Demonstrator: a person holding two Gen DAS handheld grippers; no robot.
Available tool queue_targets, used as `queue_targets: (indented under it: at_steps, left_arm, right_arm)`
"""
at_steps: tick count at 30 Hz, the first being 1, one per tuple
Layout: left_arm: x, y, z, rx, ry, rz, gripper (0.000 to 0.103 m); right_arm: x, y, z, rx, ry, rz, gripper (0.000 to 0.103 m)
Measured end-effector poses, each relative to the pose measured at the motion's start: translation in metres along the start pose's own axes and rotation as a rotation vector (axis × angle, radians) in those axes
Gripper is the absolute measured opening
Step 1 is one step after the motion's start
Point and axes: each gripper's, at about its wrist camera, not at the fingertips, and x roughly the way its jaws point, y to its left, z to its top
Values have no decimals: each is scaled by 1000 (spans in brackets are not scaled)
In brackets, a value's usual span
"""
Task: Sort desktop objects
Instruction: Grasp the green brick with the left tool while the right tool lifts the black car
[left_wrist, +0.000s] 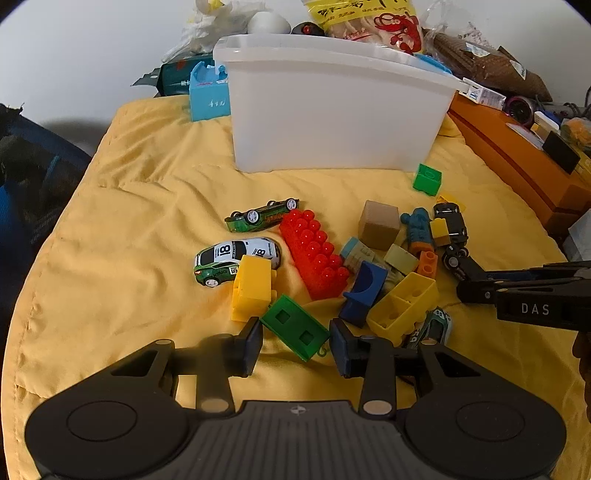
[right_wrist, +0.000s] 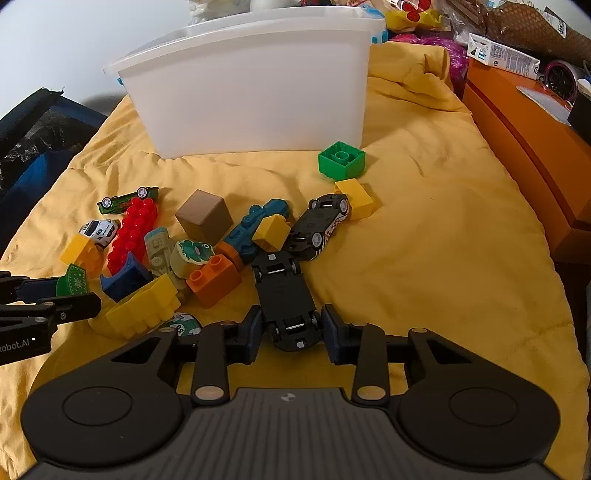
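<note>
- My left gripper (left_wrist: 295, 341) has its fingers apart, one on either side of a flat green block (left_wrist: 294, 326) that lies tilted on the yellow cloth (left_wrist: 147, 221); neither pad is clearly pressing on it.
- My right gripper (right_wrist: 291, 332) also has its fingers spread, straddling the near end of a black toy car (right_wrist: 286, 302) lying upside down, wheels up. The pads sit just beside the car's flanks; from this angle I cannot tell whether they touch.
- The white plastic bin (right_wrist: 258, 92) stands at the far side of the cloth, beyond the whole scatter of toys.
- A green cube block (right_wrist: 341, 159) sits near the bin's right front corner, apart from the pile.
- A second overturned car (right_wrist: 319, 225) lies just beyond the black one, its nose against a small yellow block (right_wrist: 356, 197).
- In the middle heap: a brown cube (right_wrist: 205, 216), a blue toy figure (right_wrist: 255, 225), an orange brick (right_wrist: 212, 278) and a long red studded brick (left_wrist: 314, 253).
- Left of the red brick in the left wrist view, a white and green racing car (left_wrist: 236, 260) numbered 18 stands on its wheels, touching a yellow brick (left_wrist: 253, 288); a green car (left_wrist: 262, 216) lies on its side farther back.
- An orange box (left_wrist: 517, 166) borders the cloth on the right.
</note>
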Motion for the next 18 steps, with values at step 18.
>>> queue_targets:
  at_steps: [18]
  left_arm:
    - [-40,-1,33,-10,-121,-14,43]
  right_arm:
    - [-33,-3,13,-26,-95,16,33]
